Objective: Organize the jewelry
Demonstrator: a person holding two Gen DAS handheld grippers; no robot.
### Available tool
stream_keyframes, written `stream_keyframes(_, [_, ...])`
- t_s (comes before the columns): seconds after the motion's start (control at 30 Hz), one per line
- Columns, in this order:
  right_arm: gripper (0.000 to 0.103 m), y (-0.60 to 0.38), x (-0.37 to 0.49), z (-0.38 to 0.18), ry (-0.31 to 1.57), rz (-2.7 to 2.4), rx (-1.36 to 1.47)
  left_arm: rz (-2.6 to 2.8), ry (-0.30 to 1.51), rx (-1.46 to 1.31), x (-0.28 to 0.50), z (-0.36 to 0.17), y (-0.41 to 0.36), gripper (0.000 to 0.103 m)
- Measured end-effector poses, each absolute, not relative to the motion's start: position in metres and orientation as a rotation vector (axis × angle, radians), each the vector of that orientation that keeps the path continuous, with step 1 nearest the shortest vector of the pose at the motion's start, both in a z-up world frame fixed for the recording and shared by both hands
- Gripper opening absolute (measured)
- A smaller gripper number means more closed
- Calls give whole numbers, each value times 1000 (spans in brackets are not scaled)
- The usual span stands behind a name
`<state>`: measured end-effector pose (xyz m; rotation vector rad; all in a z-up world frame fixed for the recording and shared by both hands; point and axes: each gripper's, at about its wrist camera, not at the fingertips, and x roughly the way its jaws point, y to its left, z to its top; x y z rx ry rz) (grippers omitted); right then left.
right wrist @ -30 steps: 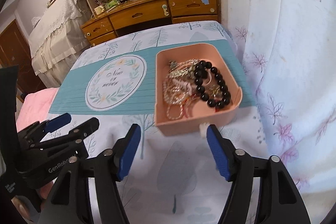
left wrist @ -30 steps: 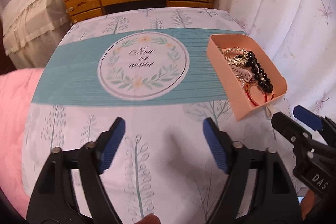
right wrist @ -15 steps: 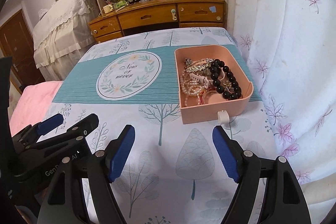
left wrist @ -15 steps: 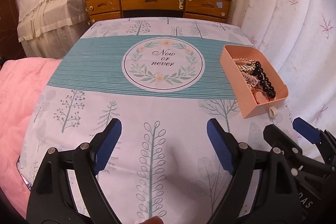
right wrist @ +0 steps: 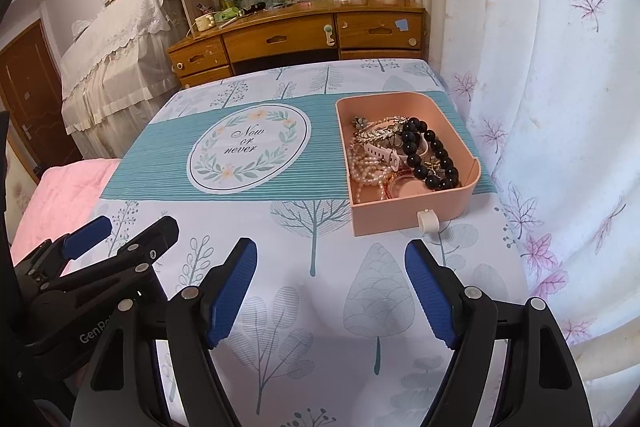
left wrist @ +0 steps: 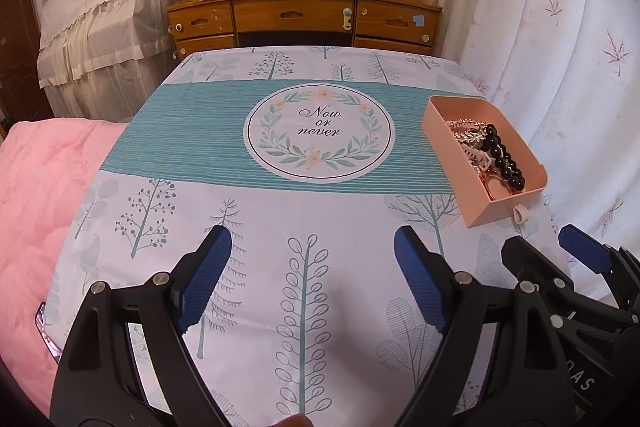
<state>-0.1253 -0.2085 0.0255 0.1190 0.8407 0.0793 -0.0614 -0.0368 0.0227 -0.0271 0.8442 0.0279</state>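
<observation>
On patterned tablecloth (right wrist: 320,307): both grippers, left gripper (left wrist: 312,279) and right gripper (right wrist: 332,287), agape, empty. Advise approaching pink tray (right wrist: 408,215) squarely; lift black bead bracelet (right wrist: 432,155) singly, avoiding tangles.

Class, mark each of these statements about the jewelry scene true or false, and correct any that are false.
1. The pink tray holds a black bead bracelet. True.
2. The right gripper is shut on a pearl strand. False: its jaws stand open with nothing between them, and the pearl strand lies in the tray.
3. The tray sits toward the curtain side of the tablecloth. True.
4. The left gripper holds the tray. False: it is open and empty, over the tablecloth and apart from the tray.
5. The tray is empty. False: it holds several pieces of jewelry.
</observation>
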Motion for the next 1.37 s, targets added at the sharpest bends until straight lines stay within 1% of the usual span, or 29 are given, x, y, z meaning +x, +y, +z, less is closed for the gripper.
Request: stream_keyframes(1.37, [78, -198, -121, 24, 851, 71, 89, 40, 870, -75, -56, 10, -18, 82])
